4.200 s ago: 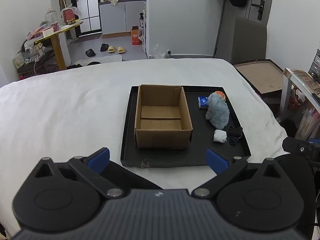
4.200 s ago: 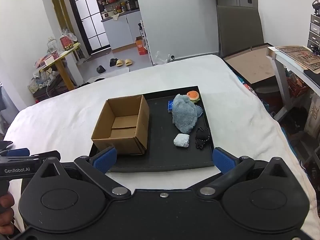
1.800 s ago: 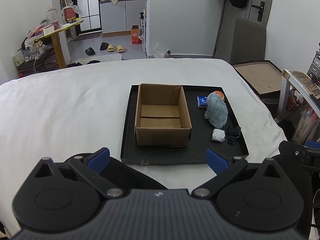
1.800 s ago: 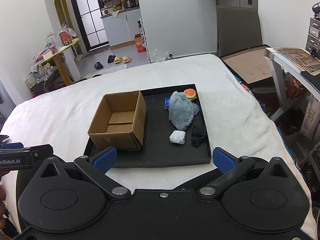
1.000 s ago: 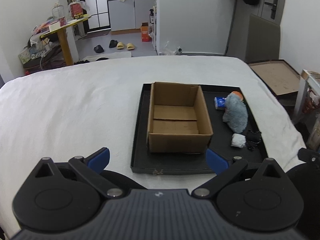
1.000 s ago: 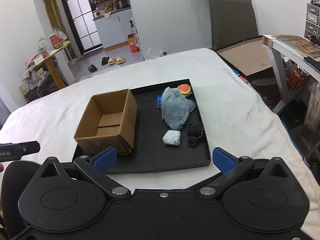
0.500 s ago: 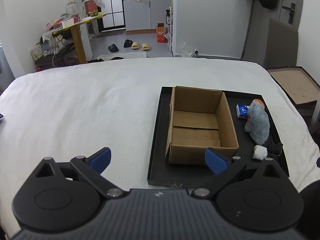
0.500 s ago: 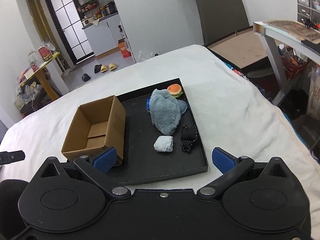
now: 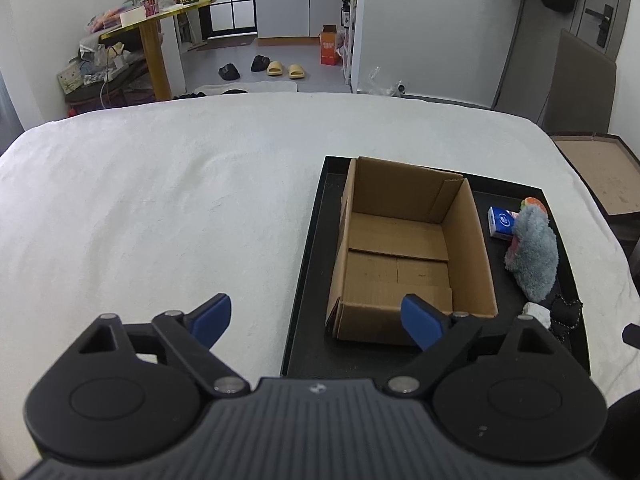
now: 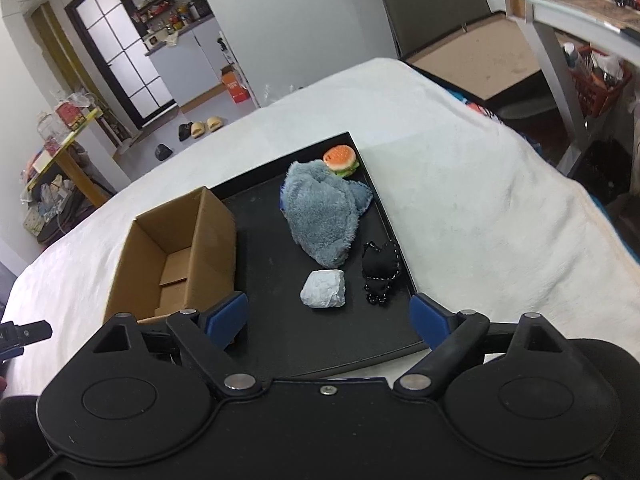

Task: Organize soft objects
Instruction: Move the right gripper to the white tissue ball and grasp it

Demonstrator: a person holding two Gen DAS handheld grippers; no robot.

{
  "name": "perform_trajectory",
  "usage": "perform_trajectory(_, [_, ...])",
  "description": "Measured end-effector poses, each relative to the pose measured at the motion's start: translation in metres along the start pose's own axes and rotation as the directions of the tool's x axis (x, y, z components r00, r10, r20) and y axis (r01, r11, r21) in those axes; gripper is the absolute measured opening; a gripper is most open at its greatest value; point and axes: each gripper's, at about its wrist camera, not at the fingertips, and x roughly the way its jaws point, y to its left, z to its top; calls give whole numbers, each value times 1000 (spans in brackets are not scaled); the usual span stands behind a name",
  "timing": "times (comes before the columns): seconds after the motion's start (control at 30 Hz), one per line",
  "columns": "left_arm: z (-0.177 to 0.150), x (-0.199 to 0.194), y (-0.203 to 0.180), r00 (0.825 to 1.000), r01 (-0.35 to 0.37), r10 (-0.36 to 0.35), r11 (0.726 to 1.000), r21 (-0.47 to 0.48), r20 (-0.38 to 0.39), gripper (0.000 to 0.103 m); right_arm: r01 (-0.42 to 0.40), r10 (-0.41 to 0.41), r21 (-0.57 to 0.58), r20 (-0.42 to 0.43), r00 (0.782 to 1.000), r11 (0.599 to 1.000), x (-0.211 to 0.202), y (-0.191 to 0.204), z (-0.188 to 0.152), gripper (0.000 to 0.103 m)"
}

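Observation:
A black tray [image 10: 264, 220] lies on the white bed and holds an open, empty cardboard box [image 10: 176, 240] on its left. To the right lie a grey-blue plush [image 10: 324, 212], a small burger toy [image 10: 340, 160], a white wad [image 10: 324, 290] and a black pouch [image 10: 380, 268]. In the left wrist view the box [image 9: 404, 248], the plush [image 9: 532, 256] and a blue tissue pack [image 9: 501, 222] show. My right gripper [image 10: 332, 318] is open, just short of the wad. My left gripper [image 9: 316, 318] is open over the tray's left edge [image 9: 304, 264].
The white bed cover [image 9: 160, 200] stretches wide to the left of the tray. A brown board [image 9: 596, 176] and a desk [image 10: 560, 8] stand past the bed's right side. A yellow table [image 9: 160, 12] and slippers [image 9: 280, 68] are on the far floor.
My right gripper has moved forward and down toward the wad and pouch. My left gripper has shifted left, so the tray now sits to its right. Both stay open.

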Motion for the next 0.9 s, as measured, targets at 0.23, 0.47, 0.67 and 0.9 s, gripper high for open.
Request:
perform_trajectory(0.23, [10,28,-10,997,-60,61,998,17,-38,86,12,-12,24,-32,999,1000,29,1,4,87])
perform_trajectory(0.47, [13,56,-25,991,-105,111,991,80,-71,82,14,-11,41,-62,998,999,59,4,5,87])
perform_trajectory(0.67, [13,81,-35,982,-144,157,982,120,-105,75,24,-21,32,-91,996,999,90,9,6,87])
perform_trajectory(0.9, [5,106,-40,971,-165,182,979,117,-153,64,58,-59,-14,-118,991,998,122,14,2,87])
